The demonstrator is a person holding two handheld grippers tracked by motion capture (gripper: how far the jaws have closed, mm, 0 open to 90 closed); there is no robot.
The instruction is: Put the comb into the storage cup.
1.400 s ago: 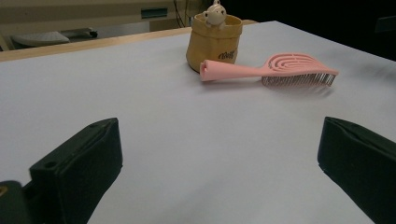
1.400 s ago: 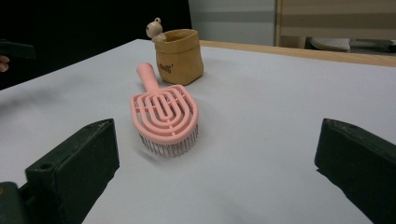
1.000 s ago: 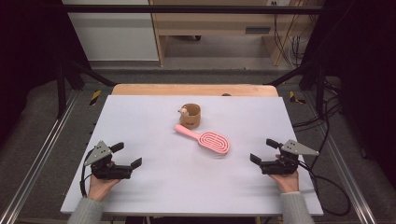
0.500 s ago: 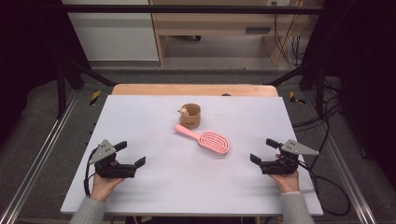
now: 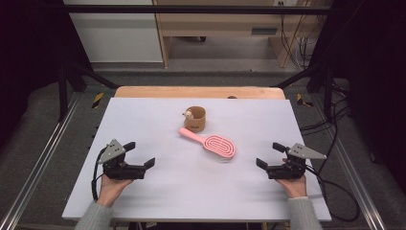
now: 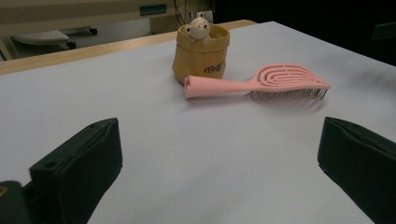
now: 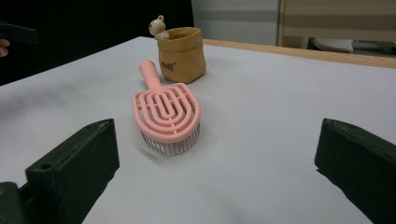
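Note:
A pink hairbrush [image 5: 212,143] lies bristles down near the middle of the white table, its handle pointing toward a small tan pouch [image 5: 195,119] with a little bear figure [image 5: 188,114] on its rim. The brush [image 6: 261,82] and pouch [image 6: 201,55] lie ahead of my left gripper [image 5: 140,155], which rests open at the table's left with nothing between its jaws. My right gripper [image 5: 270,155] is open at the table's right, also holding nothing, with the brush [image 7: 166,115] and pouch [image 7: 181,53] in front of it.
The white table top [image 5: 143,120] has a bare wooden strip [image 5: 201,92] along its far edge. Metal frame rails [image 5: 43,153] run along both sides, and cables [image 5: 335,191] trail off at the right.
My left gripper has shifted a little to the right and toward the table's middle. The right gripper, brush and pouch have stayed put.

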